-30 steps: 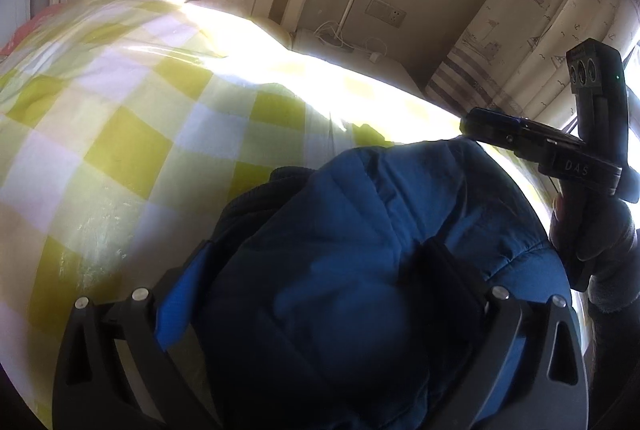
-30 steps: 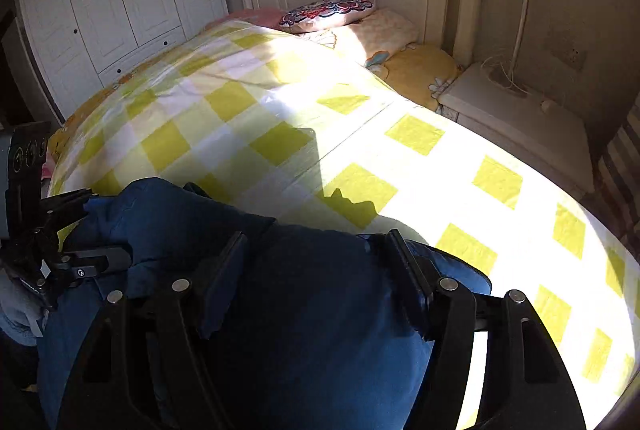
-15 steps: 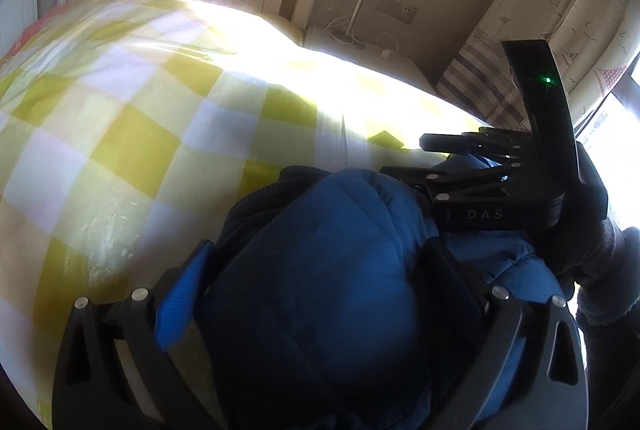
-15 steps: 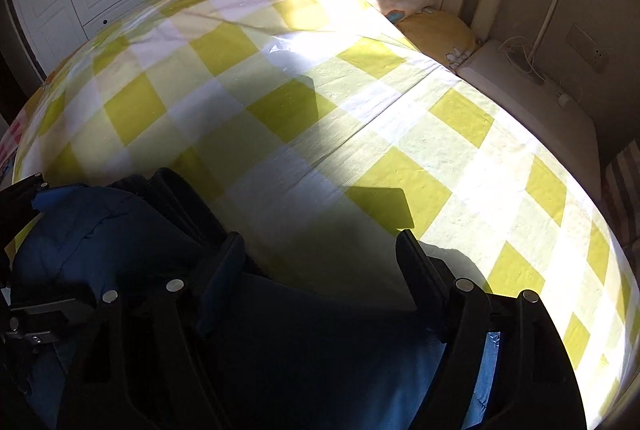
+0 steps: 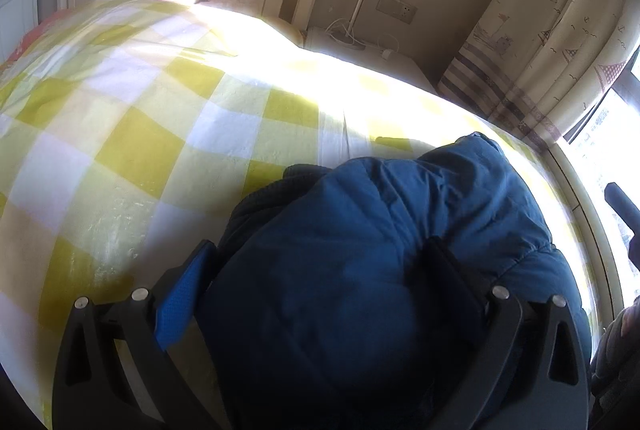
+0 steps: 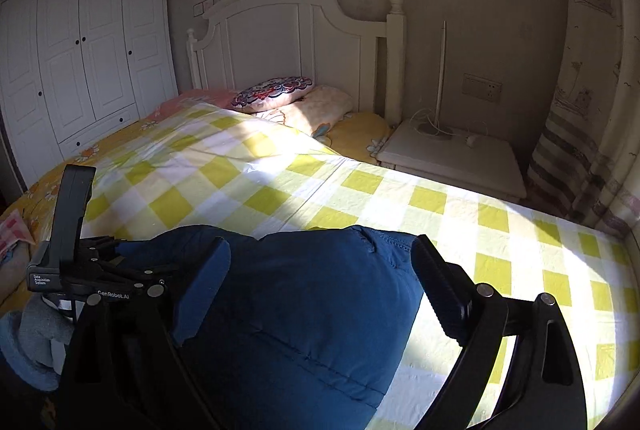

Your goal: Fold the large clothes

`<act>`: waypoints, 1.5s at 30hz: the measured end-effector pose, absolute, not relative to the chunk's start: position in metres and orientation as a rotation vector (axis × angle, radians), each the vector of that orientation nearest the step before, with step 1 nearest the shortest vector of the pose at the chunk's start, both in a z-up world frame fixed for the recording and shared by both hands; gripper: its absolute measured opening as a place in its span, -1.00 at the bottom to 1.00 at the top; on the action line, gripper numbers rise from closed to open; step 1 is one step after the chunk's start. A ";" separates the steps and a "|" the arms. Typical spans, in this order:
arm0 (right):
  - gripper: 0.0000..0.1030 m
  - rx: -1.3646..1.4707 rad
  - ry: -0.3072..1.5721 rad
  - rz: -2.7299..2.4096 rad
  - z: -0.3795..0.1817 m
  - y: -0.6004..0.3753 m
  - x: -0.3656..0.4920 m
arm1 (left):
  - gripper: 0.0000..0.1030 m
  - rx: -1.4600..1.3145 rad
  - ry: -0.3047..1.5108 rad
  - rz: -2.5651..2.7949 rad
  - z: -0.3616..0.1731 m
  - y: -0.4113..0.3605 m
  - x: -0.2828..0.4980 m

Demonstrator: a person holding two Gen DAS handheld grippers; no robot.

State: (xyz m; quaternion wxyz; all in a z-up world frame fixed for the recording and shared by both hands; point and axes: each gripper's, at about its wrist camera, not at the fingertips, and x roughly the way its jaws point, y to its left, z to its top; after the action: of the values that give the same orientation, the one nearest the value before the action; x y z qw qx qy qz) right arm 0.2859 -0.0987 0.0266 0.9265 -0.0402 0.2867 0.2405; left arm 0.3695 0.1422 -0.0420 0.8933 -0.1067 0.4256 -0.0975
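The jacket [image 5: 360,270], blue and padded, lay bunched on the checked bedspread [image 5: 140,149] near the bed's foot edge. The left gripper [image 5: 320,290] pinched a thick fold of the jacket; both fingers [image 5: 184,294] pressed into the fabric. The right gripper [image 6: 320,290] was opening, its fingers [image 6: 440,282] spread wide. The jacket lay between them, the right finger clear of the fabric. A nightstand [image 6: 452,157] stood beside the headboard [image 6: 288,29].

White wardrobe [image 6: 80,49], nightstand [image 6: 460,157], curtain [image 5: 560,29]
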 end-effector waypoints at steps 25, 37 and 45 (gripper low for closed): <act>0.81 0.189 0.724 0.559 -0.040 -0.128 0.152 | 0.96 -0.294 0.876 -0.273 -0.009 0.165 0.286; 0.87 0.473 0.948 0.689 -0.073 -0.146 0.223 | 0.81 -0.640 1.052 -0.586 -0.071 0.192 0.286; 0.48 0.472 0.785 0.490 -0.061 -0.189 0.283 | 0.51 -0.599 0.920 -0.454 -0.052 0.120 0.386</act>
State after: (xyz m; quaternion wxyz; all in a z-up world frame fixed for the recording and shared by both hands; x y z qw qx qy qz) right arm 0.2826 -0.1894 -0.0606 0.8682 0.2253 0.3750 0.2342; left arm 0.3858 0.1199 -0.0520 0.8287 -0.2823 0.4334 -0.2141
